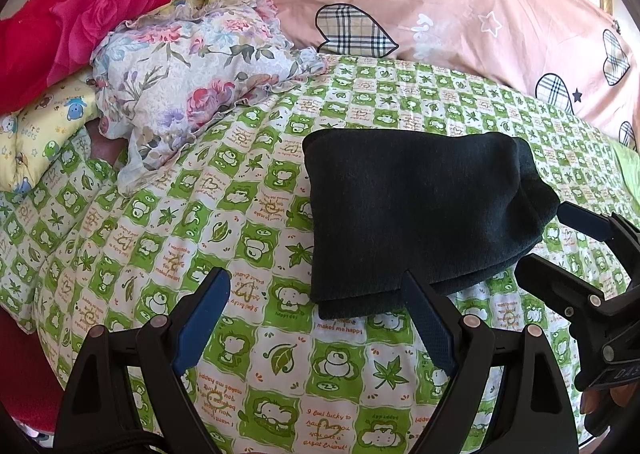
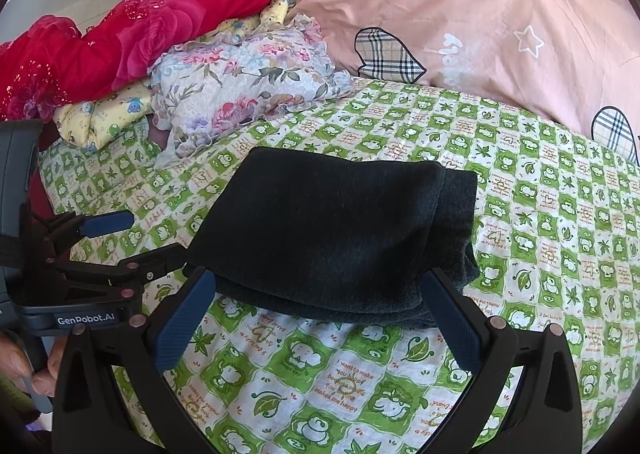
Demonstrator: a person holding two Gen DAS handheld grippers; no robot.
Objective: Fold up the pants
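Observation:
The dark pants lie folded into a thick compact bundle on the green-and-white checked bed sheet. My left gripper is open at the bundle's near left corner, its right fingertip touching the fabric edge; in the right wrist view the left gripper sits just left of the pants. My right gripper is open, its blue pads straddling the bundle's near edge. In the left wrist view the right gripper is by the bundle's right end. Neither holds cloth.
A pink quilt with plaid hearts fills the back. A floral pillow, a red rose blanket and a yellow cartoon quilt pile up at the back left. A hand grips the left handle.

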